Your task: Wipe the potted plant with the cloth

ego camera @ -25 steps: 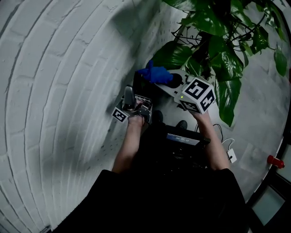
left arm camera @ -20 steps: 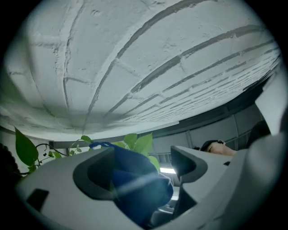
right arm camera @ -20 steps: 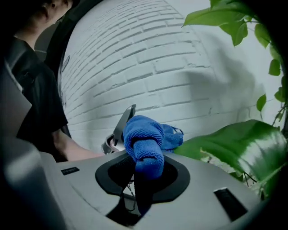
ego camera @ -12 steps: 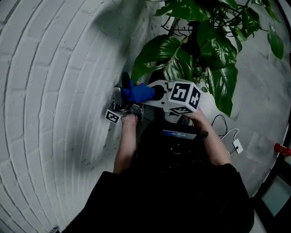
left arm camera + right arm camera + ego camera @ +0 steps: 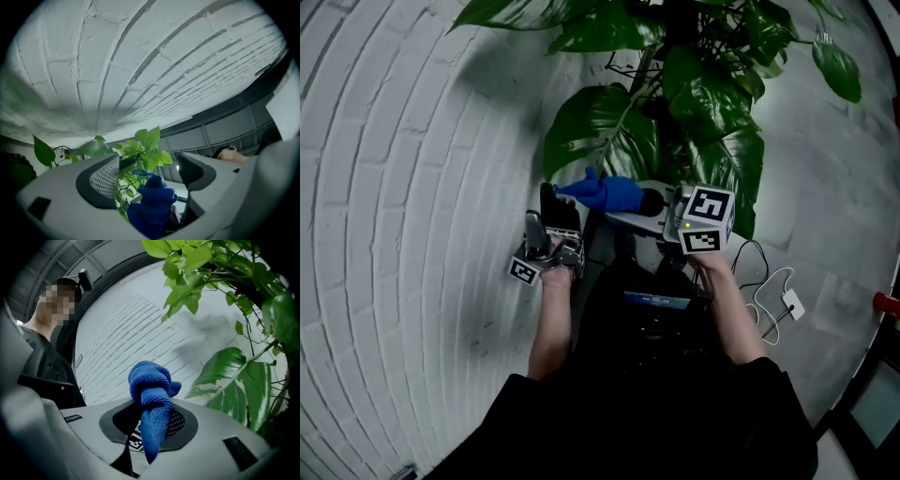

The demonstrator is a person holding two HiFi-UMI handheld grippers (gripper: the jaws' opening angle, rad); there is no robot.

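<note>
While the person in dark clothing leans in, the potted plant with broad, glossy green leaves (image 5: pixel 592 131) stands at their twelve o'clock. Its foliage fans out toward eleven and one o'clock in front of the white-painted brick wall (image 5: pixel 394 187) that fills the nine o'clock side. The pot itself is lost in shadow beneath the leaves. The right gripper (image 5: pixel 649 201), a grey tool topped with a cube of black-and-white square markers, points toward ten o'clock. Its jaws are closed tight on the blue microfibre cloth (image 5: pixel 614 192). The cloth bunches into a knot-like wad beyond the jaw tips, and a tail of it hangs down between them. The wad sits just below the lowest big leaf, close to it, though I cannot tell whether the two touch. The left gripper (image 5: pixel 549 199) is at the person's eleven o'clock, hard by the wall and aimed up toward the plant. Its jaws stand wide apart and clamp nothing. Through the gap between them, smaller bright green leaves and the blue wad show just ahead. Down at four o'clock, a thin white cable with a small white plug block (image 5: pixel 791 304) trails over the pale grey floor (image 5: pixel 825 187).
</note>
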